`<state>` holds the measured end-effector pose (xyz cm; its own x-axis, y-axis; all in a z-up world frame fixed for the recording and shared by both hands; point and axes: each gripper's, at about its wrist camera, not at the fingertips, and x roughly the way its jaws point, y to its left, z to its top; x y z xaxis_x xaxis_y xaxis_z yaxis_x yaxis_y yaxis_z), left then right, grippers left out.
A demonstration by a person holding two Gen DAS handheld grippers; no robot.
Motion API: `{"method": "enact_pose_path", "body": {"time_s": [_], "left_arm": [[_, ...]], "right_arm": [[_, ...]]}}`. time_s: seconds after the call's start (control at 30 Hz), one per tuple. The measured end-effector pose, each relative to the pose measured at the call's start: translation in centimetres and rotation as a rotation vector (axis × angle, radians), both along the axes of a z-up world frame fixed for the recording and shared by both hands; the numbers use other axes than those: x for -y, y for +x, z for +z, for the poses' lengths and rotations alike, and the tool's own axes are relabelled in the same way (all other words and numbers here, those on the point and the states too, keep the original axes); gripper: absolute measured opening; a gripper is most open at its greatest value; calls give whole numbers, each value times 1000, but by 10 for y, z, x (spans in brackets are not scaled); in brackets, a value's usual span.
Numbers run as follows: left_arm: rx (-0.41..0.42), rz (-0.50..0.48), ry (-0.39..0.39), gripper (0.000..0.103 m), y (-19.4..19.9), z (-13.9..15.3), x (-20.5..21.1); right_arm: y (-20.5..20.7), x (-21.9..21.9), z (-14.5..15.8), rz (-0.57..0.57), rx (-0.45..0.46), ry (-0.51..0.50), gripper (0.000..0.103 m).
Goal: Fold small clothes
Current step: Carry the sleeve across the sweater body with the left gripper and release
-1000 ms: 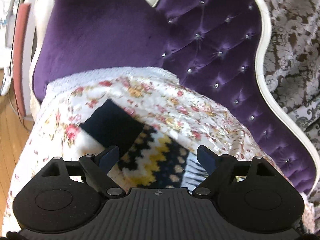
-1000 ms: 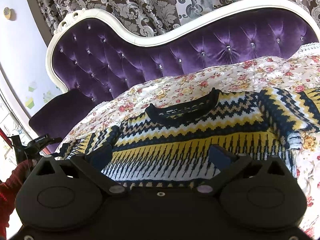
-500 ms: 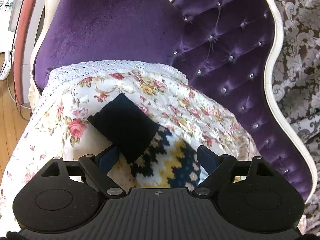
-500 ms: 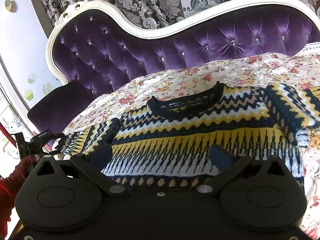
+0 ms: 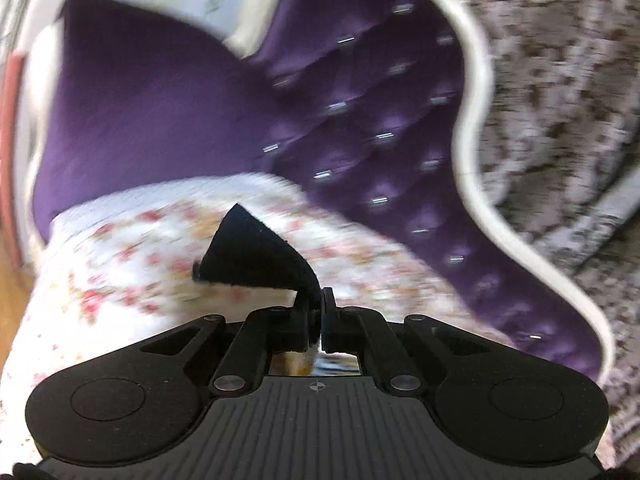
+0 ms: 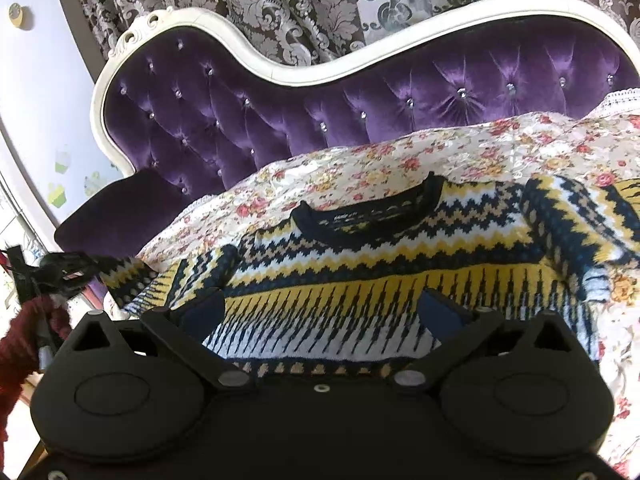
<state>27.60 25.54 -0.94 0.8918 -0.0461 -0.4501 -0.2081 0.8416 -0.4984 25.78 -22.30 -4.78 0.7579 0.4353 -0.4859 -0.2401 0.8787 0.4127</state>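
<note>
My left gripper (image 5: 320, 308), its jaws just closed, pinched the sweater's dark cuff (image 5: 256, 256) off the floral quilt (image 5: 120, 272). The soft knit sweater (image 6: 380, 256) lay spread flat there, light and floppy, I judged. My right gripper (image 6: 322, 312) hovered wide open and empty over its hem.

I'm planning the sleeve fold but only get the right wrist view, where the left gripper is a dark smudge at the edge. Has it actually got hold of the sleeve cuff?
Observer: Yes. The left gripper has just closed, and its jaws are shut on the dark cuff.
Operator: Is the cuff lying flat?
Observer: No. It is pinched into a cone that sticks up, not flat on the floral cover.
</note>
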Motion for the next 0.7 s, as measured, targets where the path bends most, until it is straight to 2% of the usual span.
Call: {"method": "enact_pose_path", "body": {"time_s": [0.17, 0.37, 0.53, 0.7], "left_arm": [[103, -117, 21, 4, -8, 49, 55], [173, -258, 22, 4, -3, 87, 125], [183, -353, 10, 4, 4, 93, 182], [169, -429, -20, 4, 16, 82, 234]], "right_arm": [[1, 11, 3, -53, -7, -36, 103], [2, 28, 8, -114, -8, -66, 103], [2, 45, 13, -168, -5, -79, 103], [1, 65, 15, -225, -11, -70, 103]]}}
